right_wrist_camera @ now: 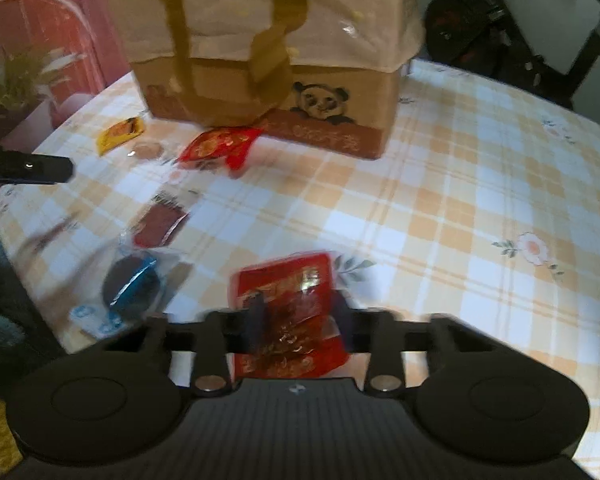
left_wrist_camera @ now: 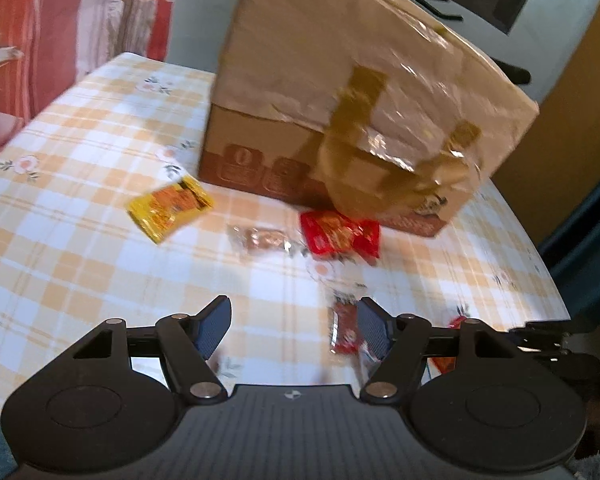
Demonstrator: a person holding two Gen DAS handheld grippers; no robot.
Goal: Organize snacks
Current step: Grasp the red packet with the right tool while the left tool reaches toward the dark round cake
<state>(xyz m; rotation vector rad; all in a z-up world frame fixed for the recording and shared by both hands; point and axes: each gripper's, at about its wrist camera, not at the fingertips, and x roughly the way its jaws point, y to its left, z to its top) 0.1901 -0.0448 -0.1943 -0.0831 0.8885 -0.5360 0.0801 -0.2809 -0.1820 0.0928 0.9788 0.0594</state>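
Snacks are still spread over the worktop (right_wrist_camera: 480,184), so by my reading the sorting has barely started. Biggest thing in sight is the tan bag (right_wrist_camera: 268,52) with long handles and a panda printed on its side; it stands at the far end of the checked cloth, and whether anything is inside it cannot be told from either view. Just in front of the bag lies a red packet (right_wrist_camera: 220,146), close to its base, with a clear-wrapped sweet (left_wrist_camera: 262,240) beside that and a yellow packet (left_wrist_camera: 170,208) further out toward the bag's left corner. Nearer than the bag, toward the worktop's edge, sit a dark red wrapper (right_wrist_camera: 160,220) and a round dark biscuit in blue-and-clear wrapping (right_wrist_camera: 132,284). The right gripper (right_wrist_camera: 298,318) has its fingers clenched on a large red pouch (right_wrist_camera: 288,308), which appears lifted or about to lift from the cloth well short of the bag; motion blur makes the contact hard to judge exactly. The left gripper (left_wrist_camera: 294,326) hovers with its fingers spread wide and nothing between them, a small red sachet (left_wrist_camera: 344,328) lying on the cloth just by its right finger. One pouch is in hand and at least six other pieces remain loose, so nearly all the gathering seems left to do.
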